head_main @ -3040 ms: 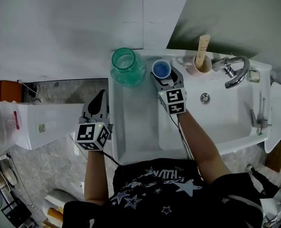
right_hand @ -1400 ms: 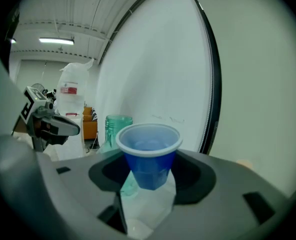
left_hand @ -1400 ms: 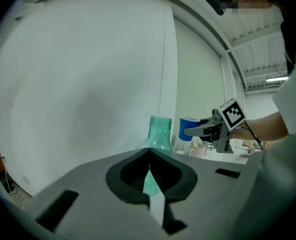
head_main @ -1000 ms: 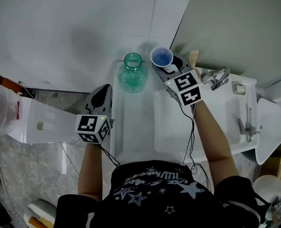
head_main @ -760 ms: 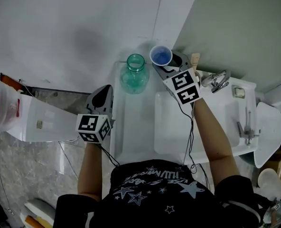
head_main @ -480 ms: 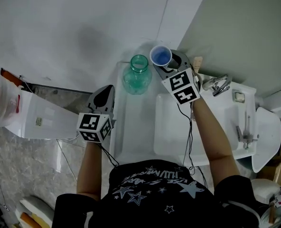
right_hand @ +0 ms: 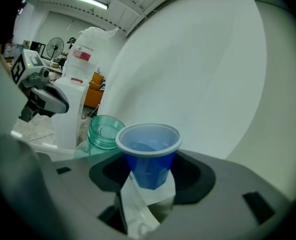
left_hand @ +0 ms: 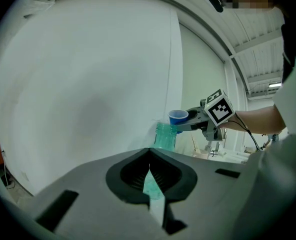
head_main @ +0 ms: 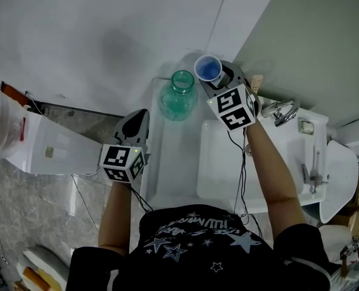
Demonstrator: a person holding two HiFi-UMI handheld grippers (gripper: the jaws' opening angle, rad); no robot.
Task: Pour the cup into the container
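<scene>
**Head view.** The right tool (head_main: pixel 214 82) grips a blue cup (head_main: pixel 208 67), held upright over the far edge of the white worktop (head_main: pixel 173 162), just right of the mouth of a green jar (head_main: pixel 181 96). The jar stands open at that far edge, against the wall. The tool covers the cup's lower half, and the marker cube (head_main: pixel 232 107) and forearm cover part of the sink (head_main: pixel 219 168). Only part of the tap (head_main: pixel 281 111) shows past the cube. The left tool (head_main: pixel 137 119) hangs off the worktop's left edge, closed to a point and empty. The lettering on the person's star-printed shirt (head_main: pixel 197 226) cannot be read with certainty.

**Left gripper view.** The left tool (left_hand: pixel 149 156) has its jaws meeting at the tips with nothing between them. Beyond them, the jar (left_hand: pixel 164 136) is cut off below by the tool's body. The cup (left_hand: pixel 178 117) sits above and just right of the jar's rim, in the right tool (left_hand: pixel 193 124).

**Right gripper view.** The right tool (right_hand: pixel 148 184) has its jaws clamped on the base of the cup (right_hand: pixel 149 154). The inside looks pale blue, but whether it holds liquid is hard to tell. The jar (right_hand: pixel 103 131) is just beside the cup on its left, with its lower part hidden. The left tool (right_hand: pixel 43 99) is at the left edge. Behind it, a white bag (right_hand: pixel 85 54) carries a red label too blurred to read.
</scene>
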